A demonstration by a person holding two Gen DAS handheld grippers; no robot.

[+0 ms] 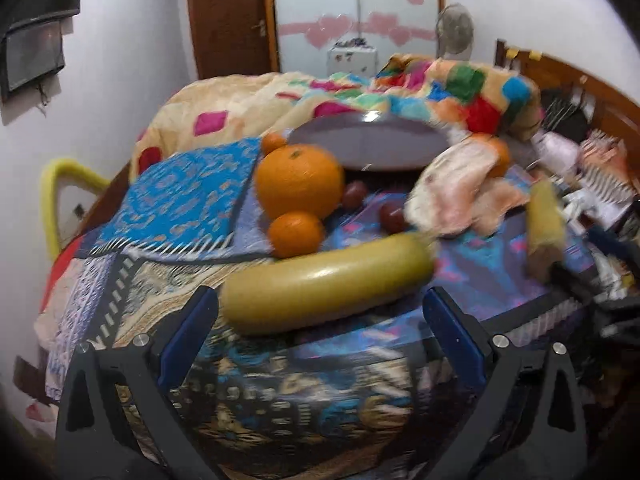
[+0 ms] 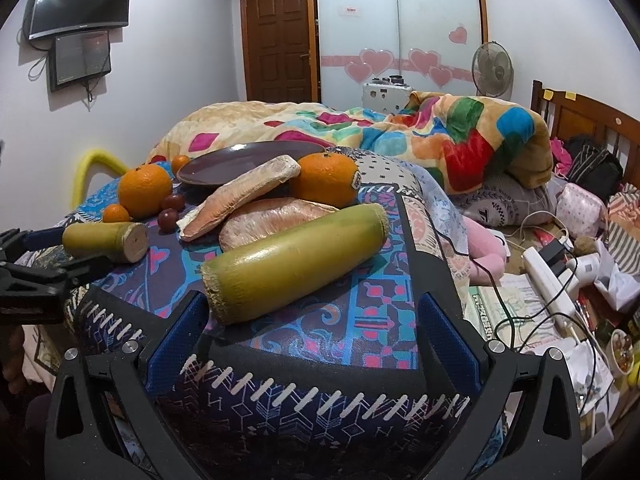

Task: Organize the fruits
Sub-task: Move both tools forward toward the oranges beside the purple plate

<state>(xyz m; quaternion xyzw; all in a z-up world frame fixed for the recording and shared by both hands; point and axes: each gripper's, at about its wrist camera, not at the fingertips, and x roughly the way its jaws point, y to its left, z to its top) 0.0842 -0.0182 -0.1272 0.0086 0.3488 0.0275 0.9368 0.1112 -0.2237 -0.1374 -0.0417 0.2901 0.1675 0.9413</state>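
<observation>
Fruit lies on a patterned cloth (image 2: 360,320) on a bed. In the left wrist view a yellow-green cane piece (image 1: 328,280) lies crosswise just ahead of my open left gripper (image 1: 322,294). Behind it sit a large orange (image 1: 300,184), a small orange (image 1: 296,234), two dark plums (image 1: 354,194) and a dark plate (image 1: 368,144). In the right wrist view a second cane piece (image 2: 296,260) lies just beyond my open right gripper (image 2: 312,298). Pomelo slices (image 2: 244,192) and another orange (image 2: 326,178) lie behind it. Neither gripper holds anything.
A colourful quilt (image 2: 460,140) is heaped behind the plate. To the right are a power strip (image 2: 548,280), cables, papers and clutter by the wooden headboard (image 2: 580,120). The bed's left edge drops off near a yellow tube (image 2: 86,176). The left gripper's frame (image 2: 36,268) shows at the far left.
</observation>
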